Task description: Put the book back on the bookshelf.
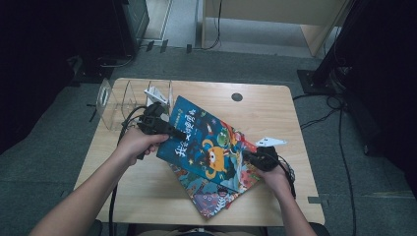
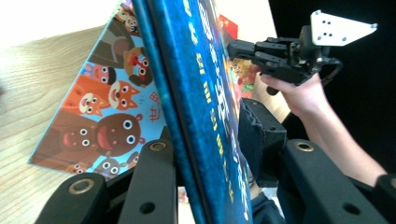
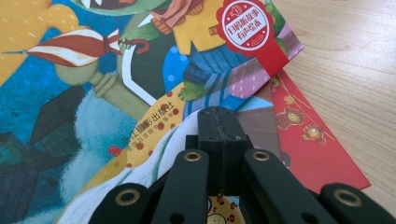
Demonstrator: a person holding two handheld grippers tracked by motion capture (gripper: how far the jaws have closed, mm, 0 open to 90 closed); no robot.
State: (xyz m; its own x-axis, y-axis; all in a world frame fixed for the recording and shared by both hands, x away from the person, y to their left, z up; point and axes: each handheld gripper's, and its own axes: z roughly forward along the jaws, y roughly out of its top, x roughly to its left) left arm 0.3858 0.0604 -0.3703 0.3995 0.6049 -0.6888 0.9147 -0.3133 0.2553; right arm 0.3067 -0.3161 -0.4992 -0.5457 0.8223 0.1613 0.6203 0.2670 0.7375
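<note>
I have the blue picture book (image 1: 206,142) partly lifted off the stack (image 1: 212,195) near the table's (image 1: 275,103) front edge; moving it to the clear rack (image 1: 129,101) at the far left corner is left. My left gripper (image 1: 178,133) clamps its spine edge, my right gripper (image 1: 248,157) is pinched shut on its opposite edge. Glossy cover, bright cartoon monster, slightly tilted.

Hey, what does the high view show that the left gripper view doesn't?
High view: the clear plastic rack at the table's far left corner, the floor and cables, and both forearms. Left gripper view: the blue book's edge between the left hand-held gripper jaws, and the animal-cover book beneath. Both: the wooden table, blue book, and right hand-held gripper.
</note>
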